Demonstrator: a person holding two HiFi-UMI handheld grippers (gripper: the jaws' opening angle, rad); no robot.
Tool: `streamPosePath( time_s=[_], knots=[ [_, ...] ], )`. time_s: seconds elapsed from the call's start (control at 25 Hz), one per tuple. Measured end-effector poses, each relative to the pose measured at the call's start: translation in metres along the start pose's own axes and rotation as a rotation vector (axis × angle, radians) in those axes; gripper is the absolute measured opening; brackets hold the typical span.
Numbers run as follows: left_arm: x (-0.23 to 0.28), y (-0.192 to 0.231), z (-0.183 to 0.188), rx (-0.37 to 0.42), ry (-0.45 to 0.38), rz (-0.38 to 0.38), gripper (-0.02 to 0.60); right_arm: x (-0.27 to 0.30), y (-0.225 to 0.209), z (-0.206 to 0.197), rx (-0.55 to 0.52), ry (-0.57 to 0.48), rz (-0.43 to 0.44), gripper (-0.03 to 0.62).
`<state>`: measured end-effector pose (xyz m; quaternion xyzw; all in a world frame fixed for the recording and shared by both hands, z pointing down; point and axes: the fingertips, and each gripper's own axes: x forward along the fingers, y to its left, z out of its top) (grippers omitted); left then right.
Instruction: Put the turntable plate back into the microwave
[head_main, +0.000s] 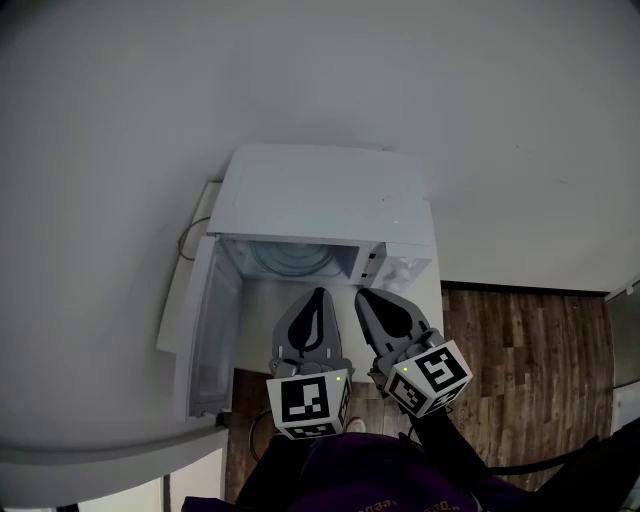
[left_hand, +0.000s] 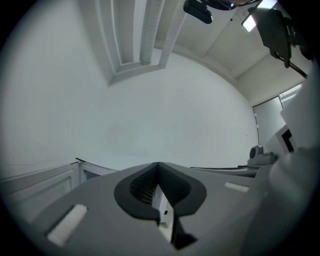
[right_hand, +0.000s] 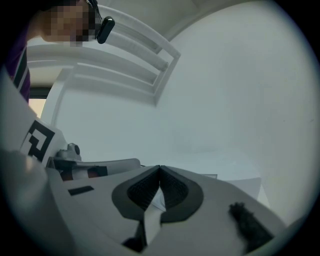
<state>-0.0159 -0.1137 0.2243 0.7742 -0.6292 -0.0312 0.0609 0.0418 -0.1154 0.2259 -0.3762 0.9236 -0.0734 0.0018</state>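
In the head view a white microwave (head_main: 318, 200) stands on a white counter with its door (head_main: 203, 330) swung open to the left. A pale glass turntable plate (head_main: 292, 259) lies inside the cavity. My left gripper (head_main: 319, 293) and right gripper (head_main: 361, 295) hover side by side in front of the opening, both shut with nothing between the jaws. In the left gripper view the jaws meet at the tip (left_hand: 158, 164) against a bare white wall. The right gripper (right_hand: 160, 168) likewise shows closed jaws and no object.
The microwave's control panel (head_main: 408, 265) is at the right of the opening. A cable (head_main: 192, 238) loops behind the microwave at the left. Wooden floor (head_main: 530, 350) lies to the right below the counter. A white ledge (head_main: 90, 465) runs at the lower left.
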Motion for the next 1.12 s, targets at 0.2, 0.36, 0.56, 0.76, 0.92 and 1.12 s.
streamPosePath(
  time_s=[0.2,0.36,0.56,0.76,0.92,1.12],
  knots=[
    [0.0033,-0.0058,-0.0012,0.005,0.004,-0.01,0.005,0.0,-0.0018,0.0017,-0.01,0.003,0.007,0.01],
    [0.0032,-0.006,-0.002,0.009,0.008,-0.011,0.005,0.0002,-0.0013,0.0006,-0.008,0.005,0.009,0.009],
    [0.0027,-0.0036,-0.002,0.018,0.009,0.002,0.005,0.0005,-0.0005,0.0008,-0.007,0.004,0.011,0.009],
    [0.0025,-0.0016,-0.0043,0.012,0.015,0.005,0.005,0.0016,-0.0005,-0.0013,-0.005,0.007,0.01,0.009],
    [0.0038,-0.0007,-0.0045,0.017,0.015,0.003,0.005,0.0028,-0.0011,-0.0011,0.0,0.001,0.007,0.009],
    [0.0022,0.0019,-0.0047,0.014,0.018,0.007,0.005,0.0038,0.002,-0.0006,0.002,0.002,0.01,0.009]
  ],
)
